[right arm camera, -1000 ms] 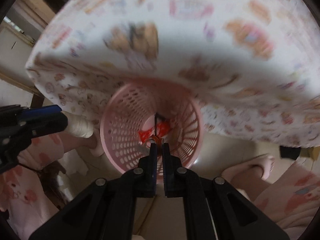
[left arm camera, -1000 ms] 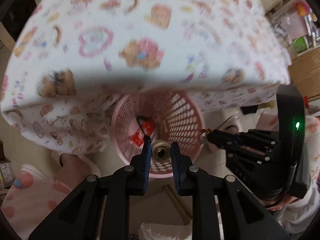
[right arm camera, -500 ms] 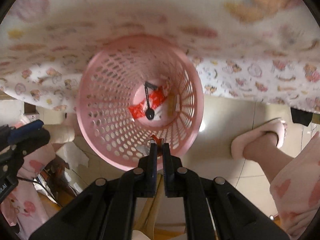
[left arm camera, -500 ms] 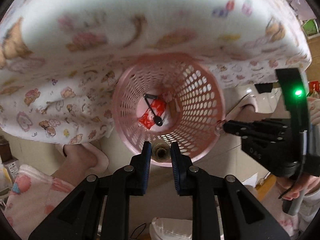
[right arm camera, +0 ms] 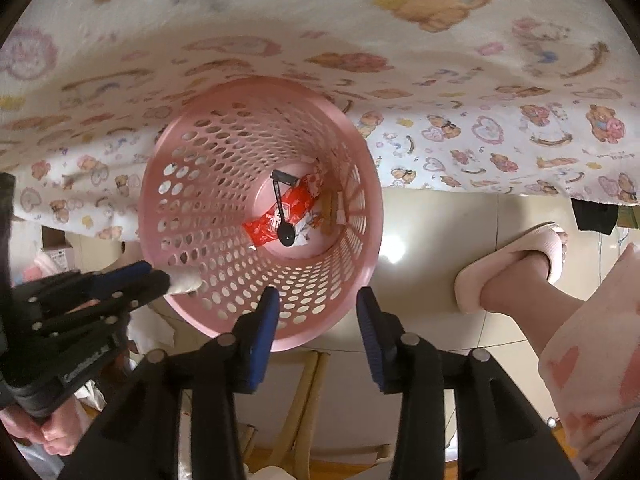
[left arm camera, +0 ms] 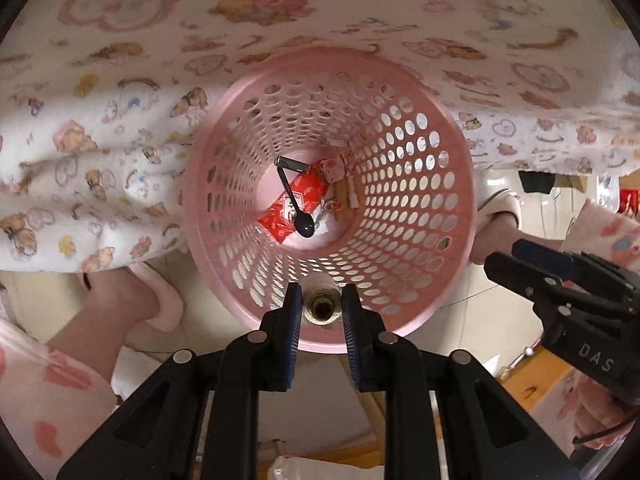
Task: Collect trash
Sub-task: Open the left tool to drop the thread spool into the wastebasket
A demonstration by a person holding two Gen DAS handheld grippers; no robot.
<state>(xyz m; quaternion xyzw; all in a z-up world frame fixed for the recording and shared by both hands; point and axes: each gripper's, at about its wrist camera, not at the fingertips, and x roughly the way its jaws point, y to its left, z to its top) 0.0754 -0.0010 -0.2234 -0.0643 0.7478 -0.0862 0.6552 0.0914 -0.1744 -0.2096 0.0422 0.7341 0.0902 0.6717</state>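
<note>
A pink perforated basket (left arm camera: 240, 200) (right arm camera: 256, 84) stands on the floor below both grippers. At its bottom lie a red wrapper (left arm camera: 308, 190) (right arm camera: 260, 232), a black plastic spoon (left arm camera: 306, 226) (right arm camera: 286, 236) and a few small scraps. My left gripper (left arm camera: 319, 300) hangs over the near rim, shut on a small pale roll (left arm camera: 320, 314) with a dark hole. In the right wrist view the left gripper (right arm camera: 160, 276) shows that roll (right arm camera: 182, 282) at its tip. My right gripper (right arm camera: 317, 296) (left arm camera: 505, 255) hovers over the near rim, its jaws opening with nothing between them.
A white cloth printed with bears and hearts (left arm camera: 120, 120) (right arm camera: 480, 132) hangs over the table edge just behind the basket. The person's slippered feet (right arm camera: 516, 268) (left arm camera: 160, 304) stand either side on the tiled floor. Pale wooden legs (right arm camera: 308, 392) show beneath the grippers.
Both grippers have sunk closer to the basket mouth. The right jaws, shut on a small red scrap before, have parted and the scrap is gone. The left still grips the roll.
</note>
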